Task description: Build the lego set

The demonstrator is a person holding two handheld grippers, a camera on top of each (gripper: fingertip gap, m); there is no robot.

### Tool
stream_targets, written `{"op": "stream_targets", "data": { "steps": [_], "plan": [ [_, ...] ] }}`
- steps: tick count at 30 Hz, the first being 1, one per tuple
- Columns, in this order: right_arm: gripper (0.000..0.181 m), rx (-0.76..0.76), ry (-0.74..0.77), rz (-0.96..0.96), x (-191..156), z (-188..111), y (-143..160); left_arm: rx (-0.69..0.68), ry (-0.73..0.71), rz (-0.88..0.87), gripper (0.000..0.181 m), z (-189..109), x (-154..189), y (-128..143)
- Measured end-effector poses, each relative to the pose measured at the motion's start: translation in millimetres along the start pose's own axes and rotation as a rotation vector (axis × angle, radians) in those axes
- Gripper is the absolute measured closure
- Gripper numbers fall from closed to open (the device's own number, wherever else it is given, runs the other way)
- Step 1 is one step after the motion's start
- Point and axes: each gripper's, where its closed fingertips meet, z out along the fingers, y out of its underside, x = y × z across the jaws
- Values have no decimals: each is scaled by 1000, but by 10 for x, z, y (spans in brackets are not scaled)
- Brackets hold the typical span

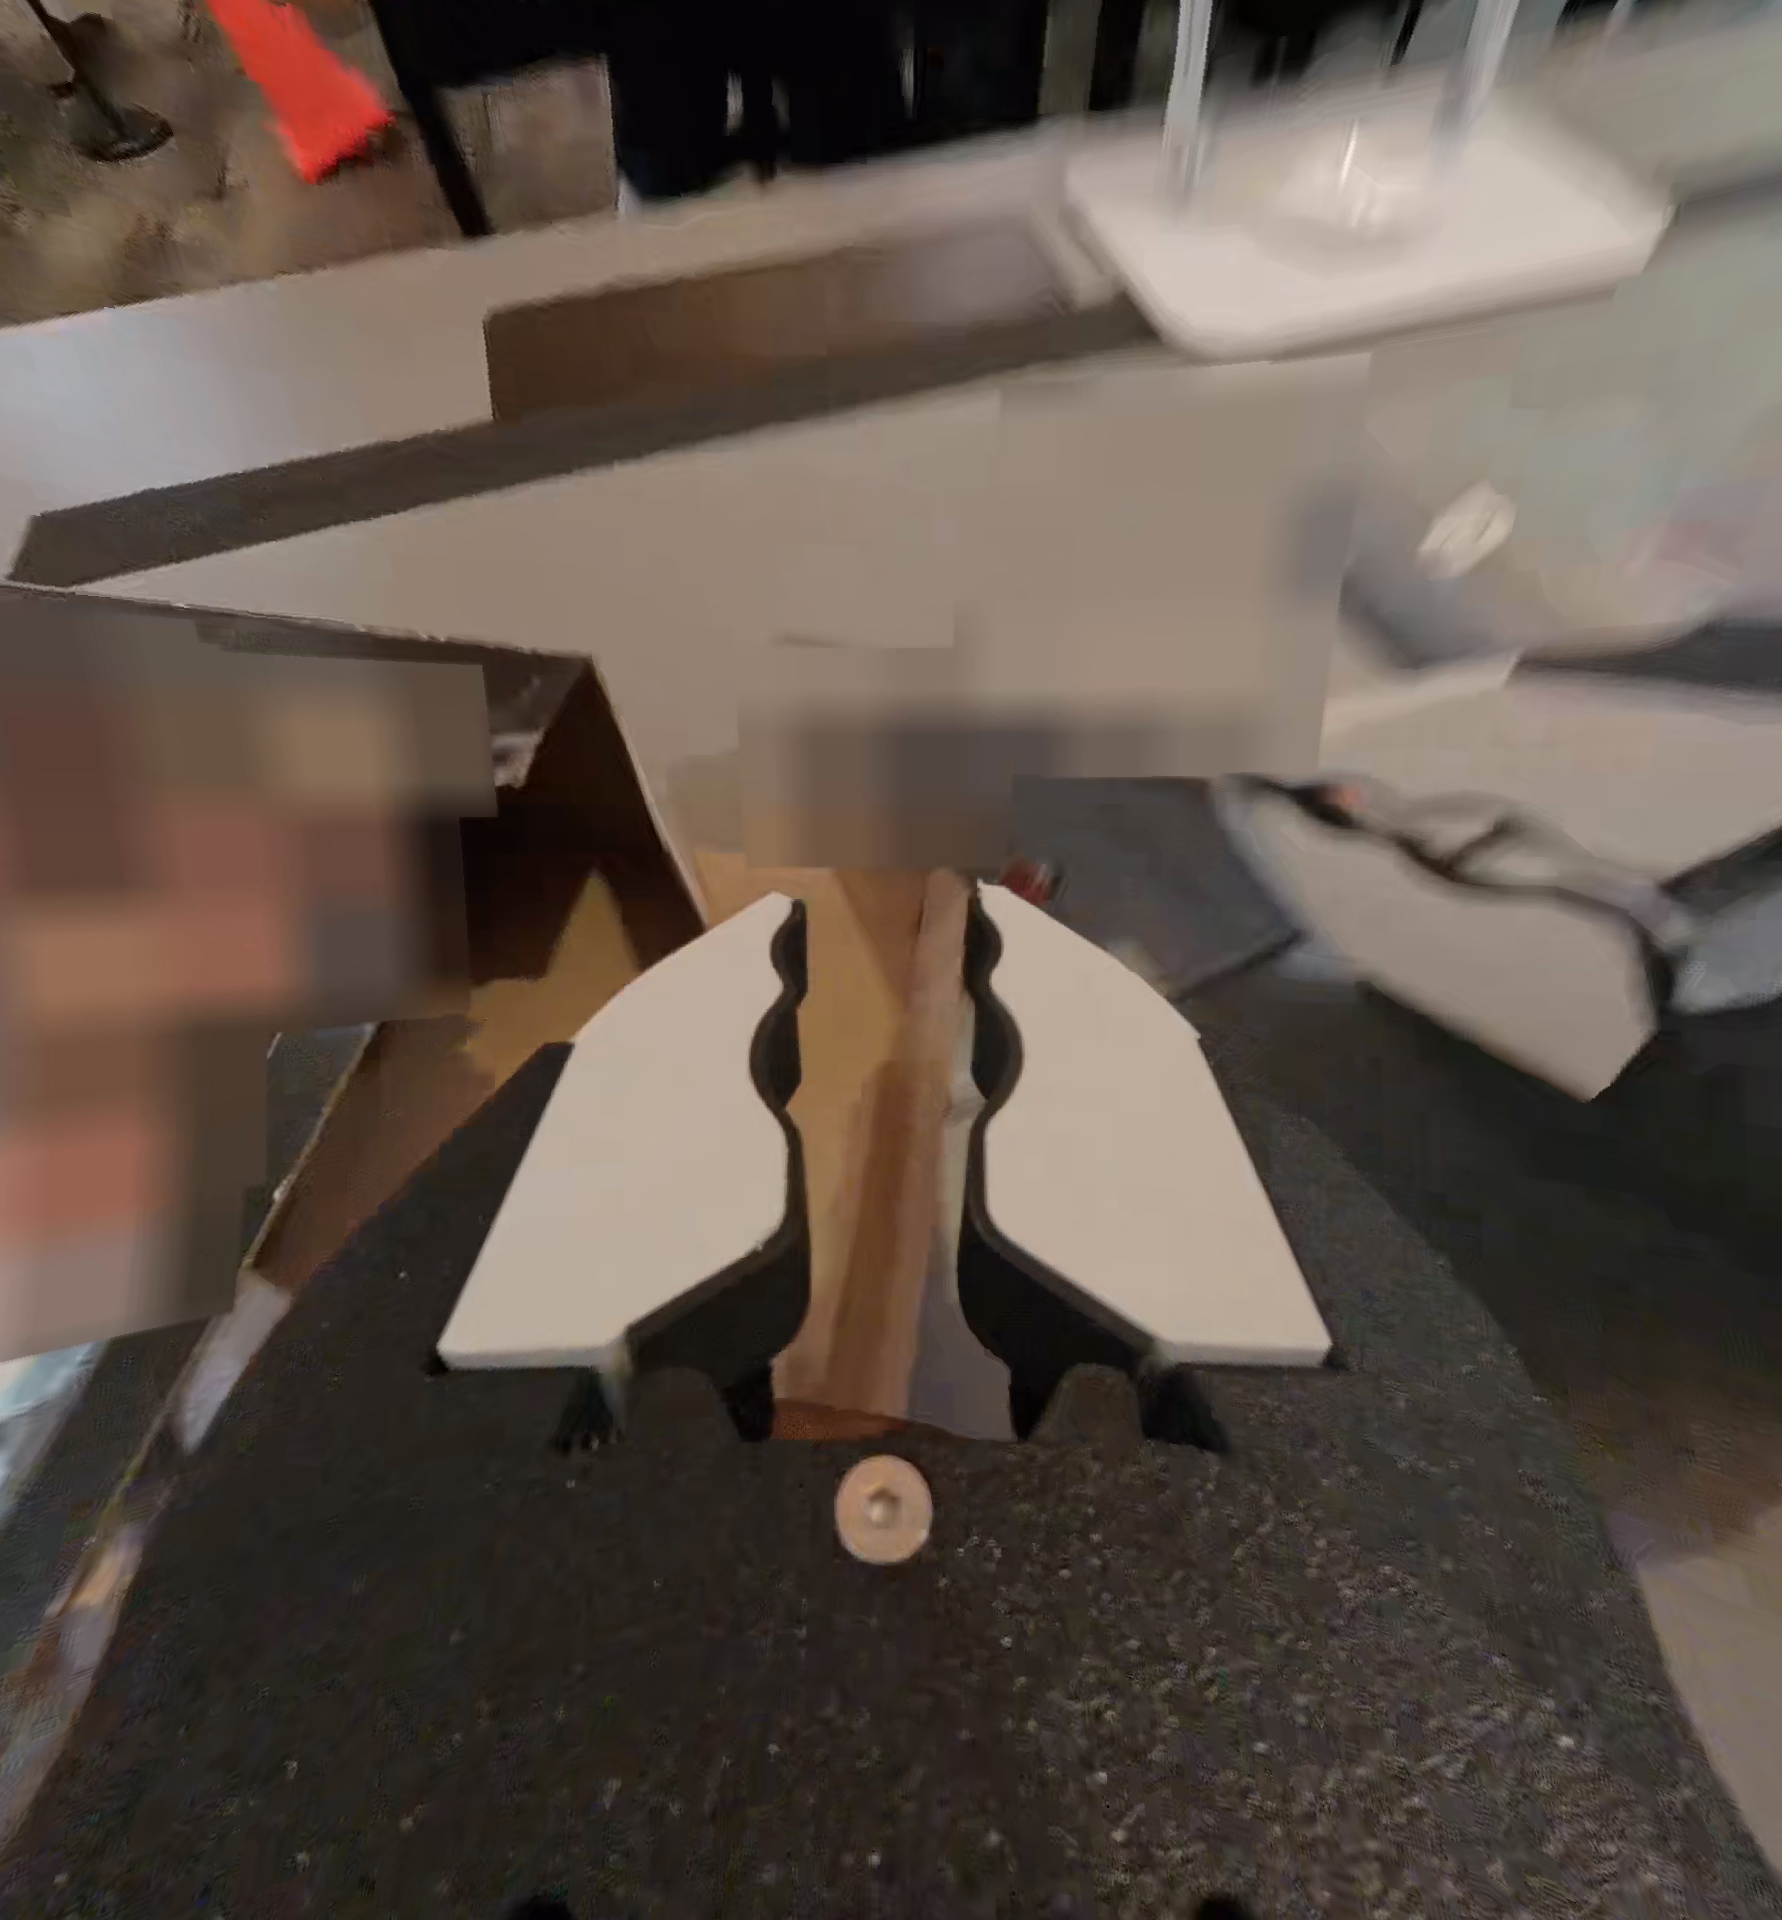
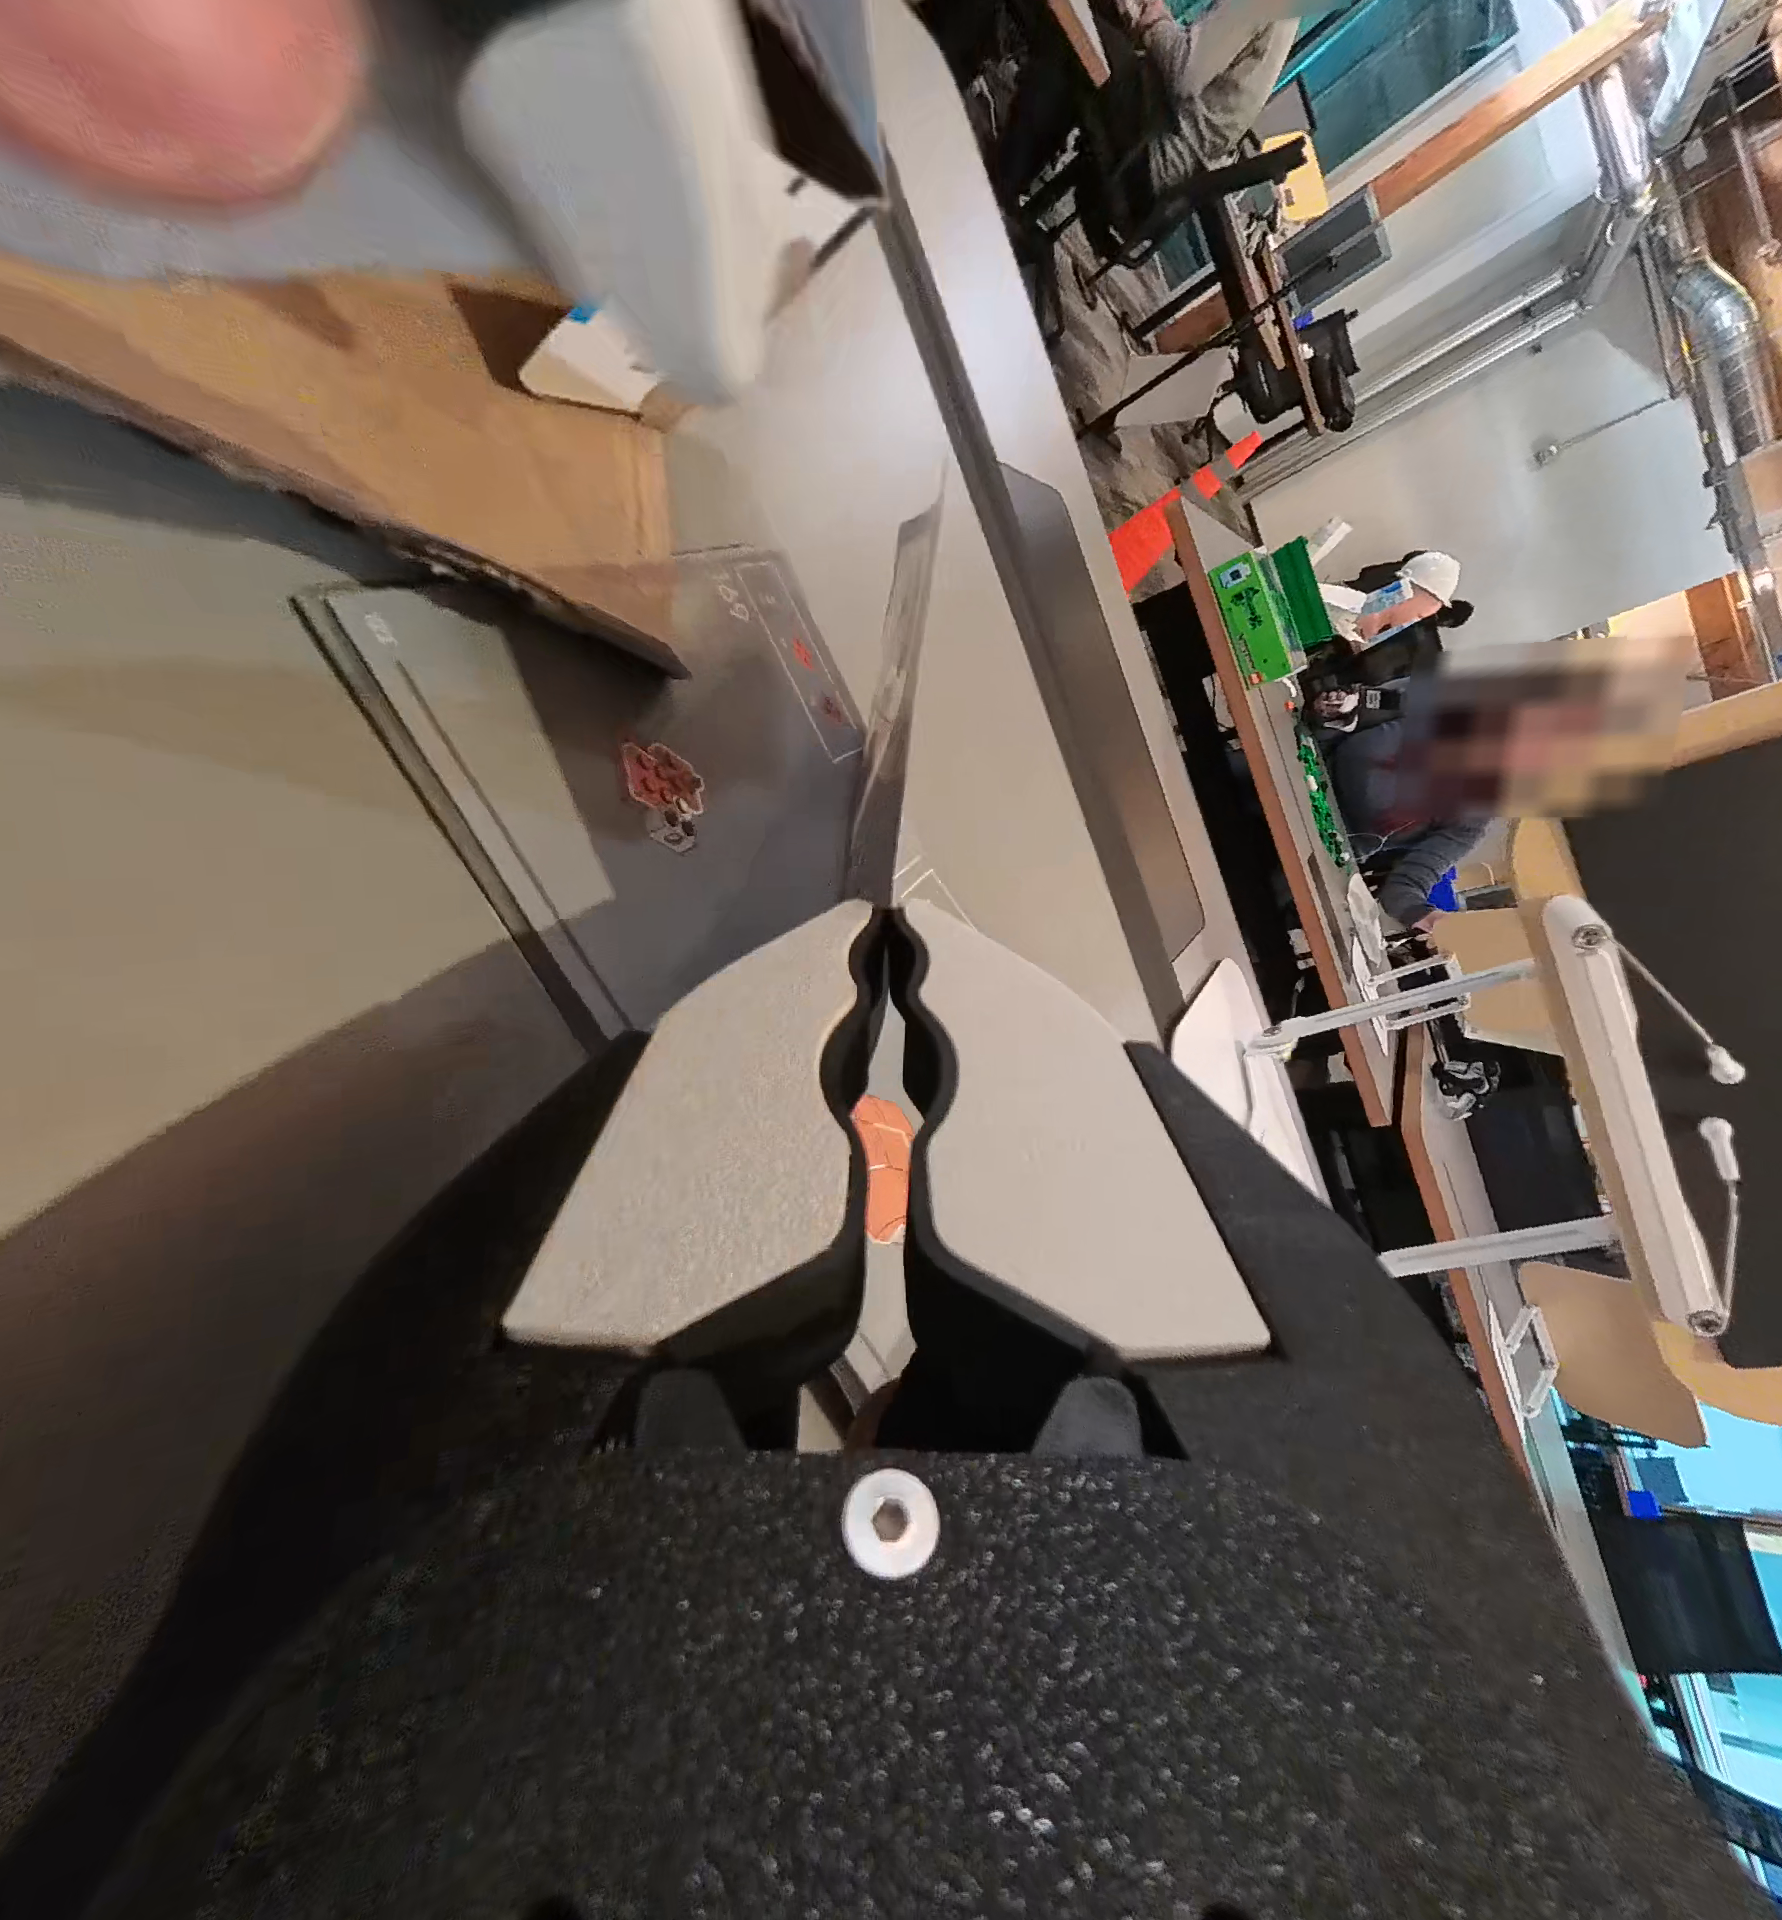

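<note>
Two tongs are in view, one per camera. Left tongs (image 1: 887, 914): fingers parted with a clear gap, nothing pinched between them; through the gap shows the tan inner face of a cardboard box (image 1: 575, 831), which lies open on the dark table (image 1: 1489, 1195). A crumpled clear plastic bag (image 1: 1552, 883) lies on the table to the right of the box. This view is heavily blurred, so finer detail cannot be confirmed.

Right tongs (image 2: 889, 914): tips brought together, touching or nearly so. Behind the tips, in the wider hollow between the fingers, an orange piece (image 2: 885, 1164) is visible; whether it is gripped or merely lies beyond cannot be told. On the grey table (image 2: 139, 831), a small cluster of red lego pieces (image 2: 661, 777) with round studs rests near a flat sheet (image 2: 471, 748), well apart from the right tongs. A box flap (image 2: 347, 416) crosses the upper left.
</note>
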Motion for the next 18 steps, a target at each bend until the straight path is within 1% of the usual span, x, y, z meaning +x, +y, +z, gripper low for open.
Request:
{"op": "stream_targets", "data": {
  "steps": [2, 4, 8, 10, 12, 13, 15, 17, 18],
  "plan": [
    [181, -6, -8, -1, -27, 13, 15, -126, -24, 137, 146, 79, 52, 206],
    [181, -9, -16, 0, -47, 20, 24, -203, -36, 222, 143, 146, 95, 330],
    [180, -15, -27, 4, -61, 28, 54, -304, -108, 289, 143, 190, -35, 497],
    [180, -17, -31, 2, -70, 29, 73, -346, -101, 294, 143, 178, -66, 594],
    [180, -21, -37, -4, -88, 36, 90, -370, -93, 307, 147, 177, -78, 649],
    [180, -24, -42, -8, -99, 42, 96, -373, -89, 314, 152, 179, -76, 655],
    [180, -31, -53, -15, -126, 56, 106, -385, -59, 332, 169, 189, -33, 682],
    [180, -33, -64, -24, -158, 64, 101, -391, -66, 343, 178, 187, -41, 682],
    [180, -33, -70, -30, -176, 66, 95, -397, -74, 340, 179, 173, -57, 679]
  ]
}}
